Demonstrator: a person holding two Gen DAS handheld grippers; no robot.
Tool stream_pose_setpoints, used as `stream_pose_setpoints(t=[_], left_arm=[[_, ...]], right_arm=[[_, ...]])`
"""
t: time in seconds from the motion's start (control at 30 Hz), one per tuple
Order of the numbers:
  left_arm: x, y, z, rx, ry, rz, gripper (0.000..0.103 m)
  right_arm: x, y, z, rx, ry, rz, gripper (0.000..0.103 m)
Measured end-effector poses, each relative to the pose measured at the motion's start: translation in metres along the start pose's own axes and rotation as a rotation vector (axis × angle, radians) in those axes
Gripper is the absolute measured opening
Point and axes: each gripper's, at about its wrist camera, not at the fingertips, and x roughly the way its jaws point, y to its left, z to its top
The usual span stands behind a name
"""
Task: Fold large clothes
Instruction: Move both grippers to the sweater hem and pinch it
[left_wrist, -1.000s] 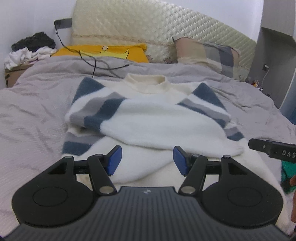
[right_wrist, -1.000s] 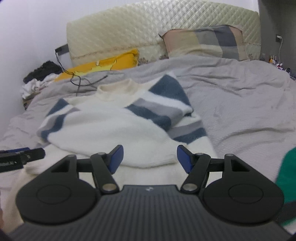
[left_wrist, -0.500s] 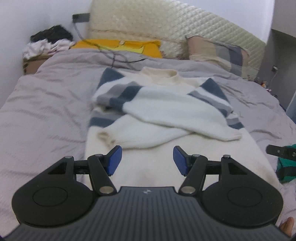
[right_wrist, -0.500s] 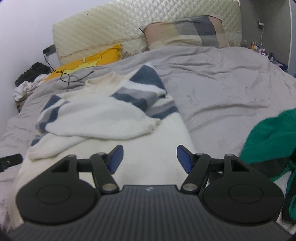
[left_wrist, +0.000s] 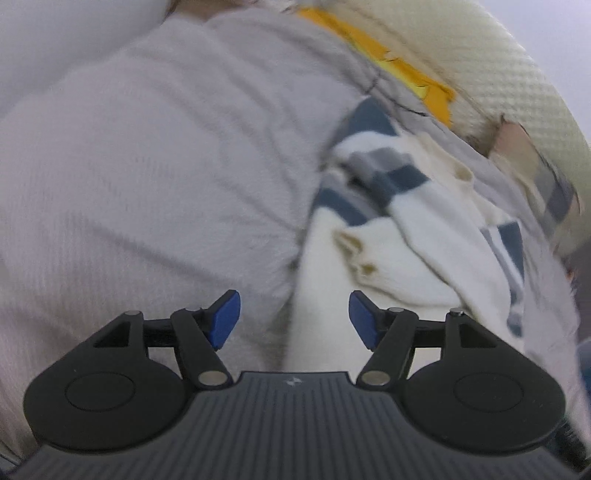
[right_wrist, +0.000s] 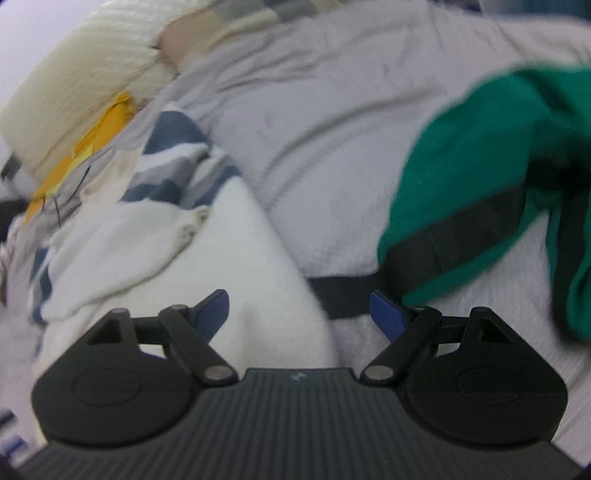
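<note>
A white sweater (left_wrist: 373, 258) with blue and grey striped sleeves lies on the grey bed, both sleeves folded across its chest. My left gripper (left_wrist: 293, 317) is open and empty, low over the sweater's bottom left corner. The sweater also shows in the right wrist view (right_wrist: 229, 266). My right gripper (right_wrist: 299, 314) is open and empty over the sweater's bottom right corner. Both views are blurred and tilted.
The grey bedsheet (left_wrist: 147, 184) spreads to the left. A green and black garment (right_wrist: 480, 199) lies to the right of the sweater. A yellow cloth (left_wrist: 388, 62), a plaid pillow (left_wrist: 546, 177) and a quilted cream headboard (left_wrist: 509, 70) are at the far end.
Both grippers have pulled back toward the sweater's hem and dropped low, the left swinging to the left corner and the right to the right corner. Both stayed open.
</note>
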Motion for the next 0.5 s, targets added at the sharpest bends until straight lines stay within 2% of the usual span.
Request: stream_pose_setpoints(t=[0.17,0.27,0.5], left_arm=[[0.023,0.019,-0.005,-0.14,0.146,-0.106,0.07],[0.034,0.018,-0.014,-0.17,0.232,-0.2,0.07],[0.022,0.006,-0.023,-0.169,0.259,-0.449,0.07]], right_arm=[[0.022,-0.022,-0.007,0.204,0.122,0.131,0.085],[0.024,-0.025,-0.011,0.27,0.145,0.196,0.087],[0.01,-0.014,-0.013,0.334,0.178,0.455,0.087]])
